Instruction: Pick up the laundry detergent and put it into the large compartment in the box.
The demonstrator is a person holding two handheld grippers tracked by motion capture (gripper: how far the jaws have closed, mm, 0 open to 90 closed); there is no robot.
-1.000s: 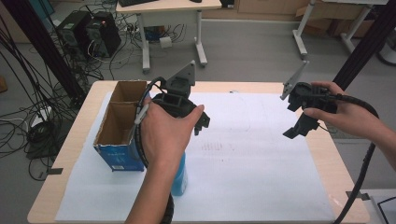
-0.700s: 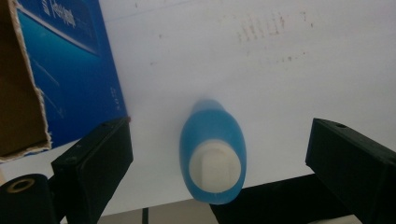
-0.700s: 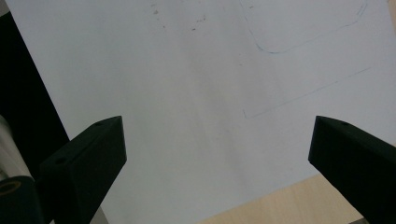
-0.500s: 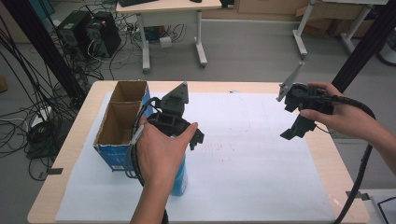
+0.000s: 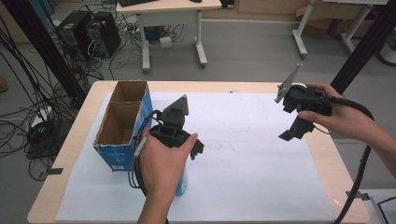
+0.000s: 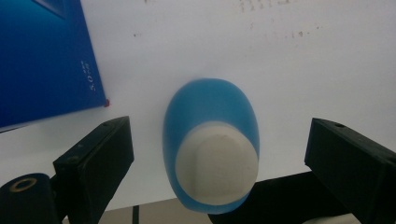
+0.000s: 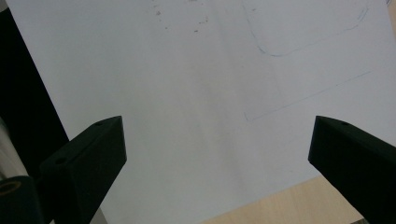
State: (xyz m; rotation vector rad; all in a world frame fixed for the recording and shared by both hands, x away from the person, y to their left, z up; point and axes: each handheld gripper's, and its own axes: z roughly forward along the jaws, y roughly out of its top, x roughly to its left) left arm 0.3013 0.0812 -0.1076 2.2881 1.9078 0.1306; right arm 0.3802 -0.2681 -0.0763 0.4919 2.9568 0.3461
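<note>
Hovering over the blue plastic bottle with the off-white cap, the left gripper had its two black jaws spread wide, one on each side of the bottle and neither touching it. The bottle stood upright on the white paper sheet that covered the wooden table, just beside the blue cardboard box with the open top; in the high view most of it was hidden under the person's left hand. The right gripper was held well apart over the far right of the sheet, its jaws likewise wide and holding nothing, with faint pencil outlines on the paper beneath it.

The likely trouble lay in the closing. The bottle sat left of centre between the jaws, so the nearer jaw would probably reach it first and could push it sideways or tip it before the other arrived. A smooth, rounded body might also slip out if it were pinched high near the cap. With the box so close, the left jaw could catch its wall on the way down. Centring the gripper and lowering it further before squeezing would reduce these risks.
</note>
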